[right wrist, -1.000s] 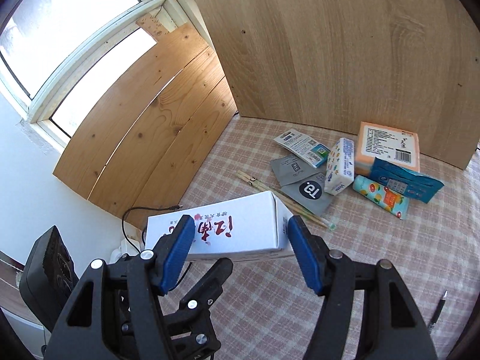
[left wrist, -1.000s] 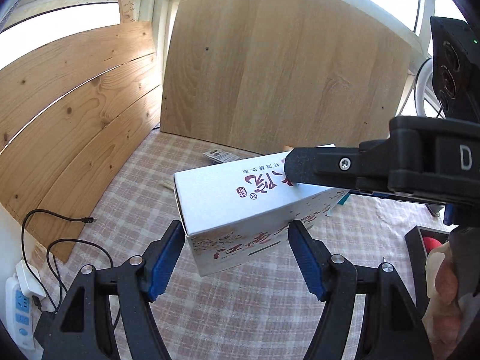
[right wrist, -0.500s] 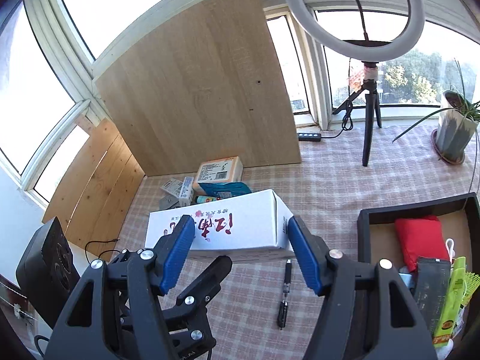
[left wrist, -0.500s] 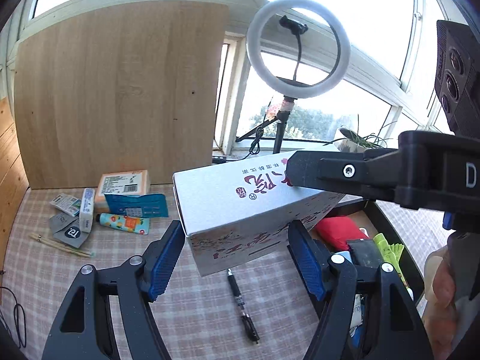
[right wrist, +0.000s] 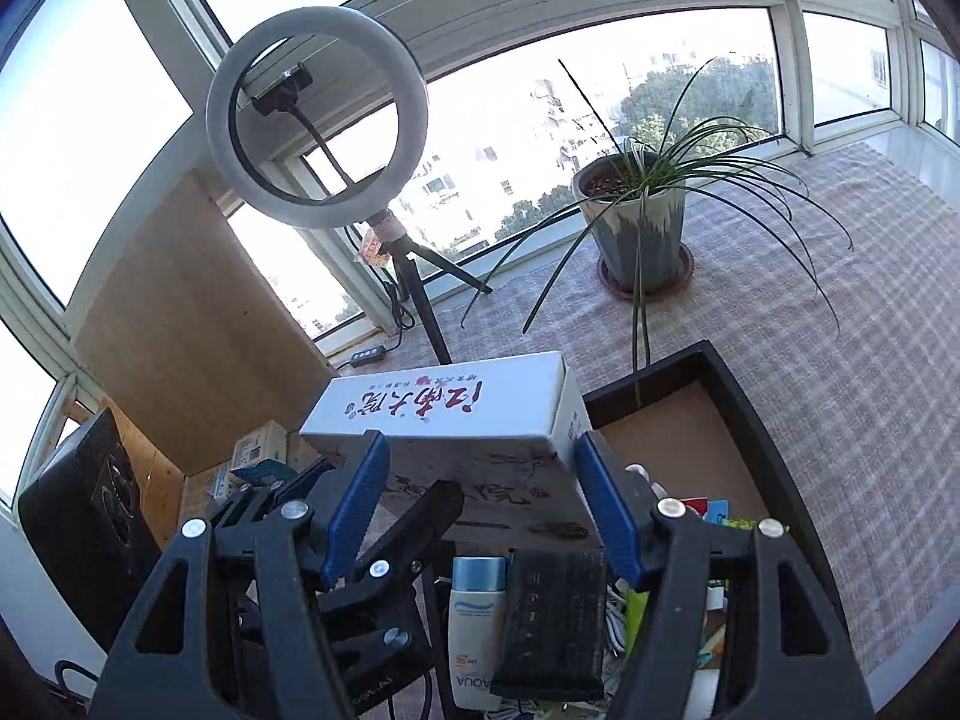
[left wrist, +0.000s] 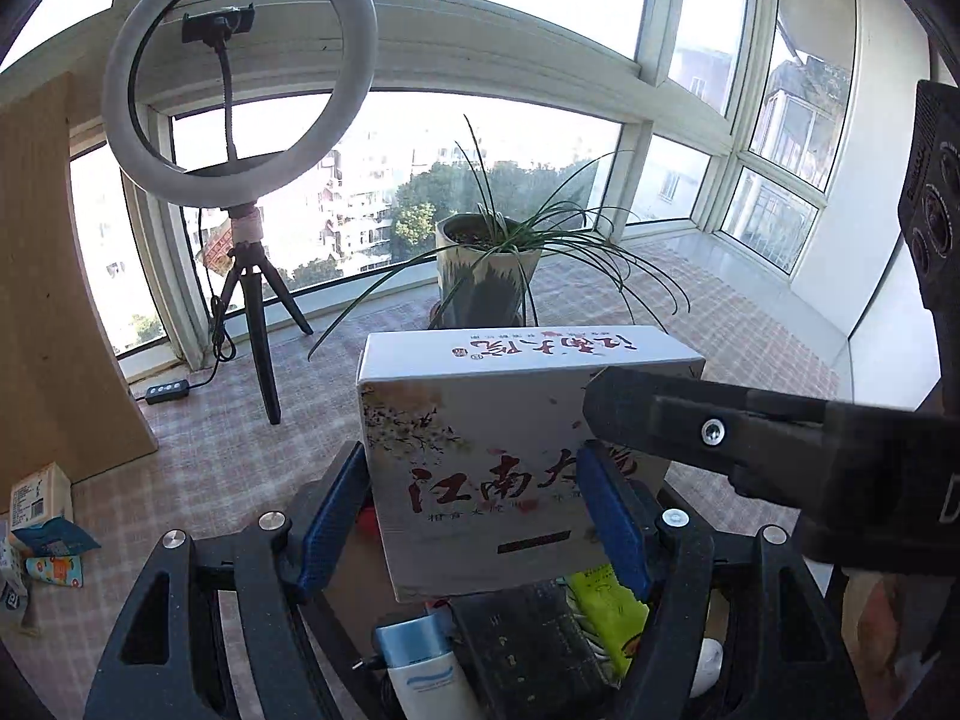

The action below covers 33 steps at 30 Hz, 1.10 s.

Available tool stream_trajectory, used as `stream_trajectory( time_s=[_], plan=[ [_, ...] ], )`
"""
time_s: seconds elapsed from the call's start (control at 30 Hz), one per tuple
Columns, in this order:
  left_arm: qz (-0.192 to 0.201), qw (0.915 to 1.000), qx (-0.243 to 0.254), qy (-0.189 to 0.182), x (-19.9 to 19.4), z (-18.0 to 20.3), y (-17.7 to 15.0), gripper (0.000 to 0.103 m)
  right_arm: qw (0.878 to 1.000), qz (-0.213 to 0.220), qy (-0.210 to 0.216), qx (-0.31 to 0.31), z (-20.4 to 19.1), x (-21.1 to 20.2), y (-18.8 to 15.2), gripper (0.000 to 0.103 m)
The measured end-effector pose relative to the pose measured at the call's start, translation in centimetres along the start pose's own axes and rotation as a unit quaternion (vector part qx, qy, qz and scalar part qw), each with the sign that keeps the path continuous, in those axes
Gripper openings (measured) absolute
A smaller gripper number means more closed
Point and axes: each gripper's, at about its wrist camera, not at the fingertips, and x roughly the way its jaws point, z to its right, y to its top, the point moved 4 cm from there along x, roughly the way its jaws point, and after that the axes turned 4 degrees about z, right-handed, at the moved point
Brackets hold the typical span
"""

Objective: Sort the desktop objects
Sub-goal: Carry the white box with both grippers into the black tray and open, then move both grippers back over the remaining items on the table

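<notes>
**White box held over the black tray by both grippers**

The white box [left wrist: 498, 468] hangs in the air above the near end of the black tray [right wrist: 738, 384], gripped from two sides. Its broad face carries large red brush characters reading 江南大院, with a smaller dark line and a black bar beneath, and a faint print of blossoming branches in the upper corner. The same red characters run along its narrow top face [right wrist: 420, 405], upside down to the cameras.

The left hand-held gripper [left wrist: 474, 516] has its blue pads closed against the box's two sides. The right hand-held gripper [right wrist: 480, 498] is likewise clamped on the box, its blue pads pressing the ends; in the left wrist view one of its black fingers [left wrist: 708, 426] lies across the box's front.

Directly under the box, inside the tray, lie a white tube [right wrist: 477, 618] with a blue cap, printed "AQUA" and "UV", a dark flat case [right wrist: 555, 624], and a yellow-green packet [left wrist: 606, 606]. The far part of the tray shows bare brown bottom.

The tray sits on a counter covered with a pink checked cloth [right wrist: 870, 324]. Farther back stand a potted plant [right wrist: 642, 228] with long thin leaves and a ring light [left wrist: 240, 102] on a black tripod, in front of wide windows. At the left are a wooden board [left wrist: 54, 300] and small packets [left wrist: 42, 534].
</notes>
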Motion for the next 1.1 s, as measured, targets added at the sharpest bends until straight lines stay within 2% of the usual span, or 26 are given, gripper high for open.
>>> stream_trajectory(
  time_s=[0.07, 0.1, 0.2, 0.27, 0.47, 0.6, 0.77, 0.93, 1.1],
  plan=[
    [-0.004, 0.9999, 0.015, -0.003, 1.2, 1.6, 0.7, 0.069, 1.000, -0.002, 0.005, 0.014, 1.5, -0.2, -0.1, 0.063],
    [-0.009, 0.9996, 0.025, -0.008, 2.0, 2.5, 1.1, 0.068, 1.000, 0.000, 0.015, 0.025, 2.0, -0.4, 0.0, 0.059],
    [-0.005, 0.9981, 0.059, -0.014, 2.7, 4.7, 1.6, 0.068, 0.999, 0.019, -0.009, 0.034, 3.3, -1.8, 0.3, 0.056],
    [0.004, 0.9969, 0.079, -0.002, 2.6, 5.4, 1.9, 0.068, 0.999, 0.029, -0.020, 0.039, 4.0, -2.5, 0.3, 0.056],
    [-0.008, 0.9970, 0.076, -0.009, 1.2, 4.2, 0.8, 0.068, 0.999, 0.015, -0.025, 0.030, 3.8, -2.0, -0.3, 0.056],
    [-0.028, 0.9986, 0.045, -0.004, 0.1, 1.0, -1.0, 0.068, 1.000, -0.006, -0.029, 0.000, 1.9, -0.5, -1.4, 0.057],
    [-0.046, 0.9985, 0.015, 0.026, -2.2, -4.4, -3.8, 0.068, 0.999, -0.023, -0.016, -0.028, -1.3, 1.5, -2.5, 0.060],
    [-0.061, 0.9943, -0.006, 0.087, -4.7, -11.1, -6.8, 0.068, 0.997, -0.044, 0.012, -0.057, -5.6, 4.1, -3.7, 0.061],
    [-0.081, 0.9842, -0.039, 0.153, -7.0, -18.9, -8.6, 0.068, 0.992, -0.076, 0.050, -0.086, -10.2, 7.3, -5.5, 0.062]
  ],
)
